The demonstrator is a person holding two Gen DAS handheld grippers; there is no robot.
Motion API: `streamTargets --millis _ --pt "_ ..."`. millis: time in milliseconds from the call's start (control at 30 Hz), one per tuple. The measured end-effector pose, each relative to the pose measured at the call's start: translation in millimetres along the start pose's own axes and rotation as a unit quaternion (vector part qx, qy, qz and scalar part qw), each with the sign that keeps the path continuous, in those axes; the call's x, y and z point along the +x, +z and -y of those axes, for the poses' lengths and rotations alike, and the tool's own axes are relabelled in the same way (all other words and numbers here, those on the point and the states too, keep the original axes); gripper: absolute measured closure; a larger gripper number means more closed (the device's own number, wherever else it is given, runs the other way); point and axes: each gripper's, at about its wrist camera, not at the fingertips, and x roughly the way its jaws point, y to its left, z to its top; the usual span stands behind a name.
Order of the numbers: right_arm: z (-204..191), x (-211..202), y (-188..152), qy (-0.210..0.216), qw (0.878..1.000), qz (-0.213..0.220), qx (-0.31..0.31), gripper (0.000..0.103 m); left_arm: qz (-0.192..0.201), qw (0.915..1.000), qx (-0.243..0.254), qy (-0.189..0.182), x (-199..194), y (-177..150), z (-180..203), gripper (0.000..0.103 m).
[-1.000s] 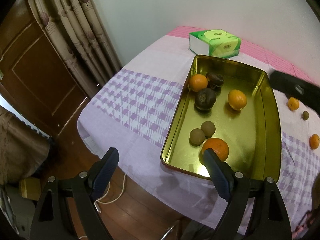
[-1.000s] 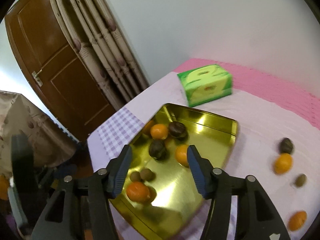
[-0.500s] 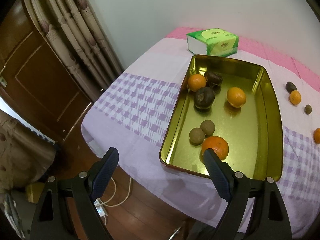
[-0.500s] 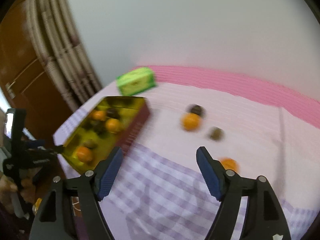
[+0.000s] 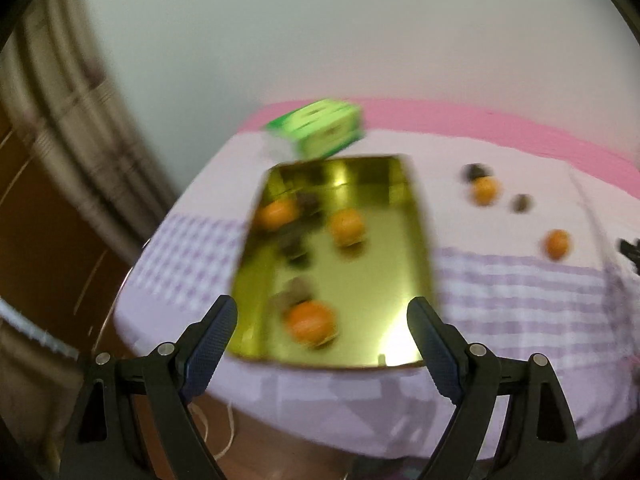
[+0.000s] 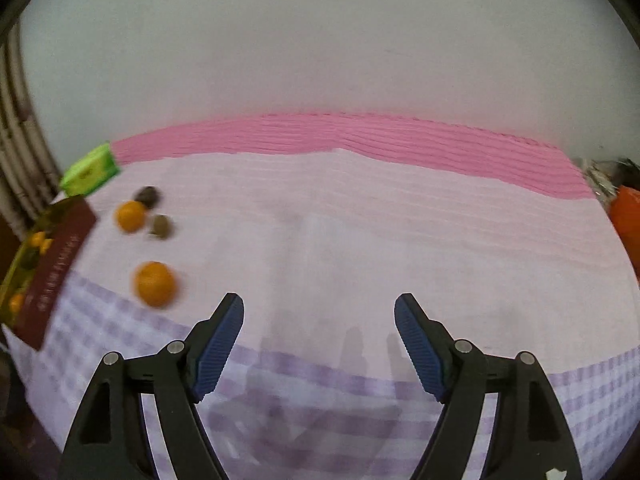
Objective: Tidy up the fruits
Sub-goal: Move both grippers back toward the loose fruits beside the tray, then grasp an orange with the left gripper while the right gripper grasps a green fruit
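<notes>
Fruits [image 6: 155, 283] lie loose beside our gold tray [image 5: 418, 240]; left tongs [image 5: 322, 322] gape empty, right tongs [image 6: 319, 320] opening over bare bench [image 6: 360, 240].

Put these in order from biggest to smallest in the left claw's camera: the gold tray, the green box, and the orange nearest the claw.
1. Gold tray, by far the biggest.
2. Green tissue box, though it sits farther back, so it may really be bigger than it looks.
3. Orange in the tray's near end, smallest.

A pale wall [image 5: 320, 40], blurred curtains [image 5: 60, 100], seemingly a brown wooden door [image 5: 48, 220], wooden floor [image 5: 248, 448].
</notes>
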Motion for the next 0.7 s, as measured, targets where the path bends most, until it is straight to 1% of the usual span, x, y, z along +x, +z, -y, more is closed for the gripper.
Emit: streamTargets --millis 33,67,100,200,267,333,433,500,600,700 --pt "7 3 -2 -0.006 1.0 -0.003 0.003 0.027 0.004 0.9999 0.011 -0.012 -1 5 9 0.016" --pt "13 6 -4 -0.009 1.0 -0.005 0.006 0.027 0.008 0.999 0.027 -0.035 -1 15 21 0.016" --pt "20 9 -6 -0.01 1.0 -0.009 0.012 0.027 0.013 0.998 0.036 -0.051 -1 22 29 0.016" --pt "32 18 -13 -0.006 0.999 -0.016 0.027 0.027 0.032 0.9909 0.076 -0.106 4 52 62 0.016" --pt "37 21 -18 0.003 0.999 -0.019 0.037 0.027 0.015 0.9853 0.1 -0.138 19 72 82 0.016" --pt "40 21 -19 0.01 0.999 -0.017 0.042 0.027 0.001 0.9808 0.109 -0.162 39 93 102 0.016" --pt "40 22 -17 0.02 0.999 -0.012 0.045 0.027 -0.018 0.9793 0.117 -0.164 69 114 123 0.019" --pt "37 27 -17 0.026 0.998 -0.018 0.047 0.027 -0.043 0.9783 0.119 -0.164 95 126 134 0.028" --pt "36 28 -16 0.036 0.998 -0.018 0.048 0.024 -0.073 0.9758 0.116 -0.171 123 128 143 0.031" --pt "37 28 -16 0.05 0.997 -0.017 0.053 0.02 -0.091 0.9748 0.123 -0.162 146 128 154 0.031"
